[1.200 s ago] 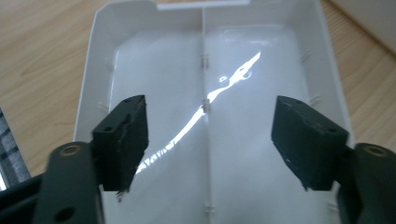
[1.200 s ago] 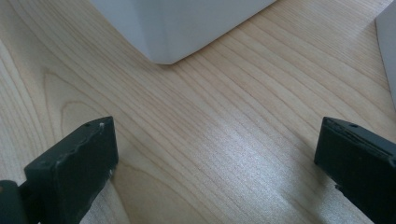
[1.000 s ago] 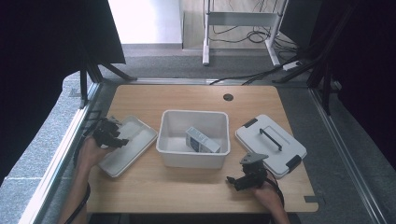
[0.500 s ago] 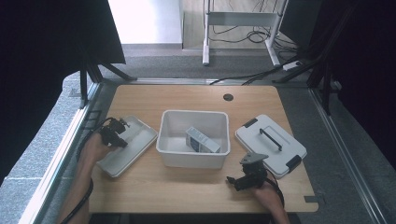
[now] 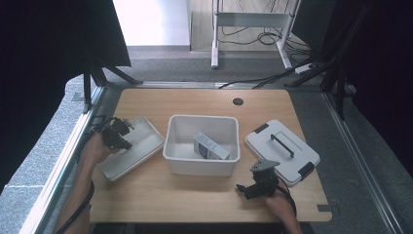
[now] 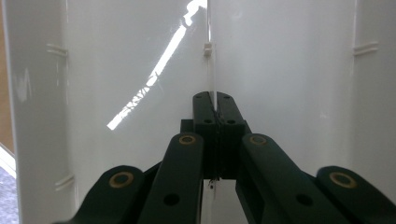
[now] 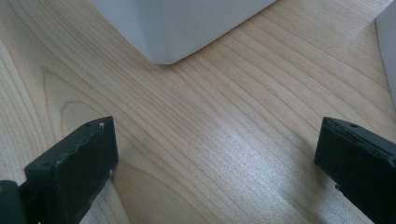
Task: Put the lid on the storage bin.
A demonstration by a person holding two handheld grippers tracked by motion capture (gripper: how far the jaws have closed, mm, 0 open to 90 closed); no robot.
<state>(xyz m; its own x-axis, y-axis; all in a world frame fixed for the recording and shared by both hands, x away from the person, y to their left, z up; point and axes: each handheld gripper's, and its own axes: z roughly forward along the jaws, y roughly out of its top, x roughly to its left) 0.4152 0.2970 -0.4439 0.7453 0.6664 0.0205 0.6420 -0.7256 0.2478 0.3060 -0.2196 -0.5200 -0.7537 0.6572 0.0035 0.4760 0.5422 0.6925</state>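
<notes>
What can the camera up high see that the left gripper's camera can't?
High view's extras: the whole table, the bin with a box inside, the handled lid, the right gripper and the person's arms.
Left gripper view's extras: a close look at its black jaws, which have just been closing and now pinch a thin edge of the white tray.
Shared: the left gripper and the tray it grips.
</notes>
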